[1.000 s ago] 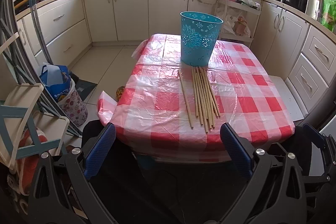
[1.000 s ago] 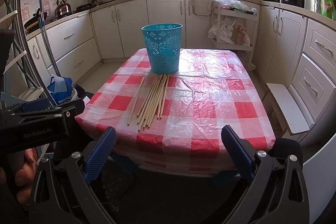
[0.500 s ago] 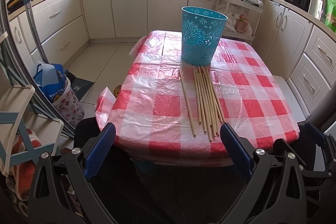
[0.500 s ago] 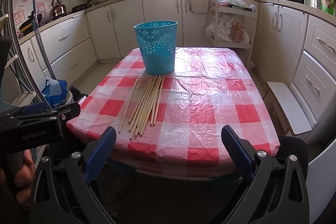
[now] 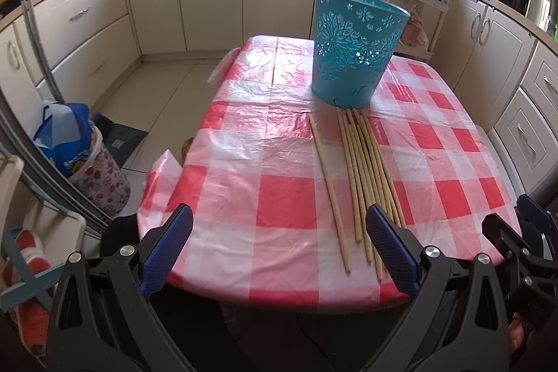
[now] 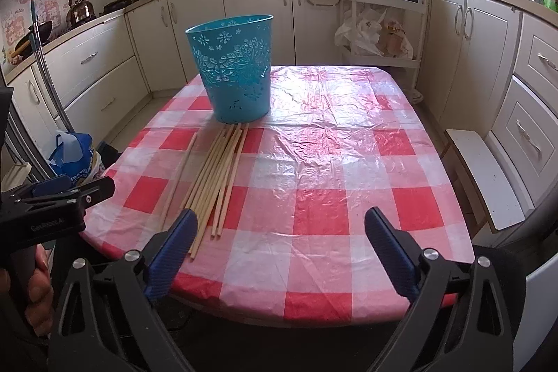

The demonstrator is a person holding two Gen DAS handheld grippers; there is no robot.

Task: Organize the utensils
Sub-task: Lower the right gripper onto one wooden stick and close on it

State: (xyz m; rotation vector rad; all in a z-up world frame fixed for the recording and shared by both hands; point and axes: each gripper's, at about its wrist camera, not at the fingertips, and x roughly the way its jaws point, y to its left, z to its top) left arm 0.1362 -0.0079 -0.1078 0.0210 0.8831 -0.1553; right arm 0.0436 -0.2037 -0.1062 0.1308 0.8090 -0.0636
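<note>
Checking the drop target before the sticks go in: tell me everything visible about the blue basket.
The blue basket is a round, open-topped bin that looks like plastic, tapering to a narrower base, its wall pierced with cut-out flower patterns. It stands upright on the red-and-white checked tablecloth, toward the far part of the table. Its inside is out of sight from these angles. The far ends of the wooden sticks lie right at its base; whether they touch it is unclear. Neither tool is near it.

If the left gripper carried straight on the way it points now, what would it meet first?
Probably the tablecloth, just left of the chopsticks. The open left gripper aims down at bare cloth, with the single chopstick close by; depth is uncertain.
</note>
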